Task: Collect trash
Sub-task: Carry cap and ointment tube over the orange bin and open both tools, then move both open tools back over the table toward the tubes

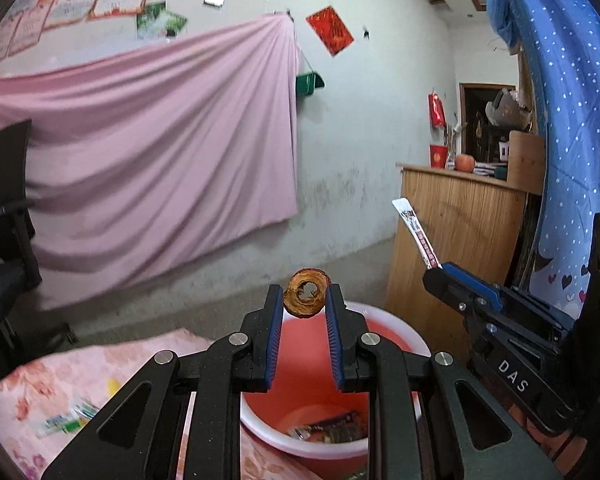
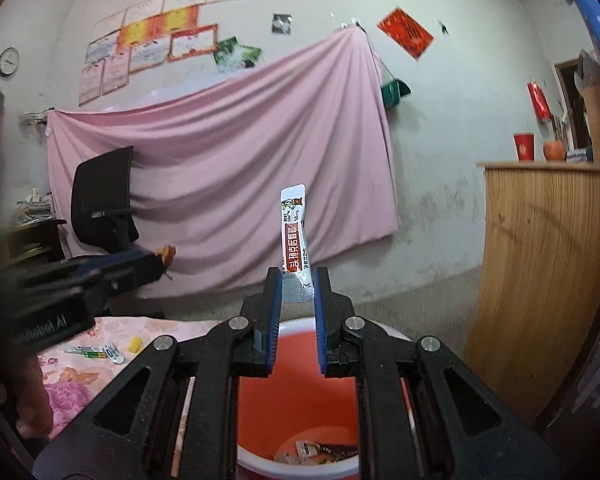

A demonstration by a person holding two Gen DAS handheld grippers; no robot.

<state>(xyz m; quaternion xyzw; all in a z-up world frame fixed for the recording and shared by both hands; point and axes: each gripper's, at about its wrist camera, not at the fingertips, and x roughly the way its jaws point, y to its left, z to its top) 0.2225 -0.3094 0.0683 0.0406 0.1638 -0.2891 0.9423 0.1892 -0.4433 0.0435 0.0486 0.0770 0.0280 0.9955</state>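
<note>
Left wrist view: left gripper [image 1: 307, 295] pinching a dried brown ring of peel [image 1: 307, 294] between its blue pads, held above the near rim of a red bucket [image 1: 384, 322]. Wrappers [image 1: 332, 432] already lying at the bucket's bottom. Right gripper [image 1: 440, 270] entering from the right, clamped on a white sachet [image 1: 414, 232] that sticks up and away. More litter [image 1: 70, 420] left on the floral cloth [image 1: 40, 384] at lower left, beside a small yellow piece [image 1: 113, 386]. Right wrist view: right gripper [image 2: 297, 286] pressed onto the crimped lower end of the sachet [image 2: 294, 236], most of the packet standing upright above the fingertips, bucket [image 2: 296, 392] directly below and in front. Left gripper [image 2: 162, 258] visible at left, blurred, with the peel [image 2: 166, 254] at its tip. Small packets [image 2: 96, 350] and a yellow scrap [image 2: 134, 345] lying on the cloth [image 2: 76, 384]. Likely risks: sachet tall and light, so liable to flutter or tip past the rim if let go too far back; peel gripped only by its edges, so liable to slip out early over the cloth; both tools converging on one opening, so a knock between them possible.
</note>
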